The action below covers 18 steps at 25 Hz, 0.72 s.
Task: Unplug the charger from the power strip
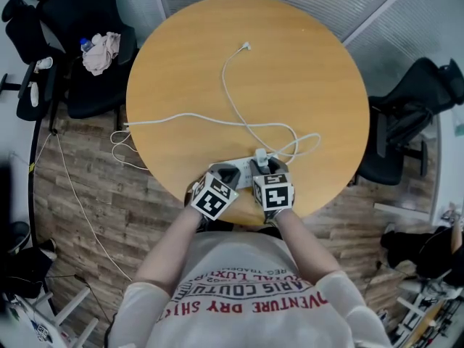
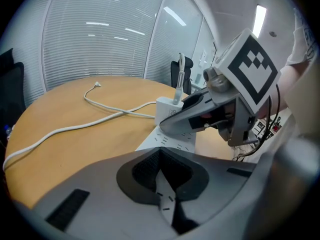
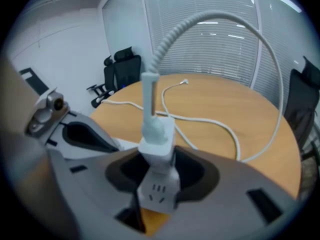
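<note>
A white power strip (image 1: 245,178) lies near the front edge of the round wooden table (image 1: 181,64). A white charger (image 1: 260,156) stands plugged into it, and its cable (image 1: 232,85) loops across the tabletop. My right gripper (image 1: 267,167) comes down over the charger (image 3: 157,144), with its pads closed against the two sides; the strip's end (image 3: 157,191) shows below. My left gripper (image 1: 226,171) rests on the strip's left part with its jaws shut, and the strip (image 2: 172,141) shows through the slit between them. The right gripper (image 2: 200,109) also appears in the left gripper view, beside the charger (image 2: 167,109).
A black office chair (image 1: 72,35) with a cloth (image 1: 101,49) on it stands at the left. Another black chair (image 1: 413,114) stands at the right. White leads (image 1: 123,147) hang over the table's left edge to the wooden floor.
</note>
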Tool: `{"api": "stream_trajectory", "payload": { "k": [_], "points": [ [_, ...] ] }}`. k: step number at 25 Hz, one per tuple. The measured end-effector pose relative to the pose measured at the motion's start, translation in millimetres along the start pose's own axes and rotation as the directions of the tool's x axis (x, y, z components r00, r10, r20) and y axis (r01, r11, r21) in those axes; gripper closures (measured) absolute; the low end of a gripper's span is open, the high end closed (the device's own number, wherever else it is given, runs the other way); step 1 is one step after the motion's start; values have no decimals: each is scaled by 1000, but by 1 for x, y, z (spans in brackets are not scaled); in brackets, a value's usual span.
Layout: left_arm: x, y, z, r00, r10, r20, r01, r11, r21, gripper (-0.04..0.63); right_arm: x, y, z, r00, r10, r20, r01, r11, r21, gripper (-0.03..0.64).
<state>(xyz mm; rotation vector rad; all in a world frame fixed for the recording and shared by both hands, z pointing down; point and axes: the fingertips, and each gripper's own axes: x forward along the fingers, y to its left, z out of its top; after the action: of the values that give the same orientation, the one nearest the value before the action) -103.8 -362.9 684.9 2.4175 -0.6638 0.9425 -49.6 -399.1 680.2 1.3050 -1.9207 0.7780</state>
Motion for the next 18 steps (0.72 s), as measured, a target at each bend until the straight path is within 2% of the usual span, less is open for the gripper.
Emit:
{"api": "stream_trajectory", "payload": {
  "k": [8, 13, 16, 18],
  "points": [
    [0, -1, -2, 1000, 22, 0, -22, 1000, 15, 561, -1, 2, -2, 999, -34, -26, 33, 999, -23, 454],
    [1, -1, 0, 997, 73, 12, -74, 996, 55, 561, -7, 1, -1, 998, -57, -40, 56, 998, -28, 459],
    [2, 0, -1, 995, 100, 18, -101, 991, 82, 561, -13, 2, 3, 998, -64, -14, 64, 997, -32, 460],
    [3, 0, -1, 994, 107, 20, -108, 990, 91, 561, -20, 7, 12, 997, -72, 18, 73, 994, -76, 462]
  ]
}}
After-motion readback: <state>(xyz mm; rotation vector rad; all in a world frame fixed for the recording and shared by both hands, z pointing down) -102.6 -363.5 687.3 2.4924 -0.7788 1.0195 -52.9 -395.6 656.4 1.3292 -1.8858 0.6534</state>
